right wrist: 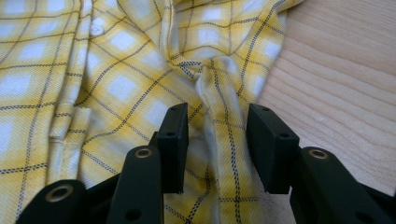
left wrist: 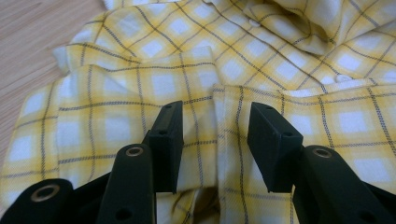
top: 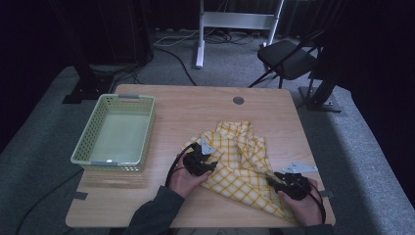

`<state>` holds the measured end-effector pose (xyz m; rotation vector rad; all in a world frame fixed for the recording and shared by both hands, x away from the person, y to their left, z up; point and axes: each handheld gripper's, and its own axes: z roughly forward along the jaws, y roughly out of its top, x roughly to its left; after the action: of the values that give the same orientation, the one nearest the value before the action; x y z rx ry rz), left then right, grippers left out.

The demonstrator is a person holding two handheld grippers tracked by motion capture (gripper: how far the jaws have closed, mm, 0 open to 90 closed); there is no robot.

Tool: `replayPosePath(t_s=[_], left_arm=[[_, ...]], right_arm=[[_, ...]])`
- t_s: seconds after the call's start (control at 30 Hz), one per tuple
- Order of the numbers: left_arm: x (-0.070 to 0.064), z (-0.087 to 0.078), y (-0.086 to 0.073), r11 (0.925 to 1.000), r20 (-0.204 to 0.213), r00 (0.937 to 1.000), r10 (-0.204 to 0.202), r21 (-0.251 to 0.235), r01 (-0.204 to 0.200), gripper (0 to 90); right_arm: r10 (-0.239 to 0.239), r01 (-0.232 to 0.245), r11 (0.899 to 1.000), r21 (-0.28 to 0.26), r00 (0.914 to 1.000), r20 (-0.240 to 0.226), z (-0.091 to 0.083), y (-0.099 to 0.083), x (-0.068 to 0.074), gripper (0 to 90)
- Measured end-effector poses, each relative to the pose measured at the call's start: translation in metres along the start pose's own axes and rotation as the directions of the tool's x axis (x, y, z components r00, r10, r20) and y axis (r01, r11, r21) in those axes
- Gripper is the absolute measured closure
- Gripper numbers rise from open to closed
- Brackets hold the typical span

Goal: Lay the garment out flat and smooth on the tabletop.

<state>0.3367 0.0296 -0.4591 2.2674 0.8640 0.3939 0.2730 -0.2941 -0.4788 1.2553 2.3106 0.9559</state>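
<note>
- Yellow plaid shirt [top: 240, 161] lies crumpled on wooden surface [top: 195, 105], right of centre, near person's edge.
- Left gripper [left wrist: 215, 140] sits at shirt's left side; jaws apart, fabric w/ a hemmed edge running between them, not pinched.
- Same left gripper in high view [top: 211, 165], held by left hand [top: 183, 181], grey plate on top, over shirt's left part.
- Right gripper [right wrist: 217, 140] at shirt's right edge, just beside bare wood; jaws apart, a raised fold of fabric standing between them, not clamped.
- In high view right gripper [top: 274, 180] rests on shirt's lower right corner, right hand [top: 306, 205] behind it.
- A white button [right wrist: 97, 27] shows on shirt in right gripper view, upper left.
- Pale green basket [top: 93, 132] stands on surface's left part, well apart from shirt.
- Folding chair [top: 288, 58] & white frame [top: 235, 19] on floor beyond surface.
</note>
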Motion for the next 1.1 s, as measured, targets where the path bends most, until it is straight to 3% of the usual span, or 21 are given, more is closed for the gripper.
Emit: replayPosePath(t_s=[0.13, 0.23, 0.4, 0.77, 1.1], left_arm=[[-0.001, 0.005, 0.001, 0.9998, 0.0, 1.0, 0.008, 0.019, -0.008, 57.3], [-0.003, 0.007, 0.001, 0.9991, -0.003, 0.9996, 0.028, 0.031, -0.028, 64.1], [-0.007, 0.005, 0.001, 0.998, -0.007, 0.9984, 0.056, 0.029, -0.056, 74.1], [-0.017, -0.002, -0.001, 0.9959, -0.022, 0.9957, 0.09, 0.013, -0.09, 84.8], [-0.025, -0.01, -0.004, 0.9948, 0.003, 0.9948, 0.102, 0.002, -0.102, 87.9]], right_arm=[[0.002, -0.002, 1.0, 0.002, 1.0, 0.001, 0.001, 0.001, 0.001, 59.1], [0.002, -0.002, 1.0, 0.0, 1.0, 0.001, 0.001, 0.001, 0.001, 59.6], [-0.001, 0.001, 1.0, -0.003, 1.0, -0.004, 0.002, 0.002, 0.0, 62.7], [0.003, -0.003, 1.0, -0.005, 1.0, -0.003, 0.002, 0.002, 0.0, 65.3], [0.007, -0.007, 1.0, -0.003, 0.9999, 0.008, 0.005, 0.006, 0.0, 64.0]])
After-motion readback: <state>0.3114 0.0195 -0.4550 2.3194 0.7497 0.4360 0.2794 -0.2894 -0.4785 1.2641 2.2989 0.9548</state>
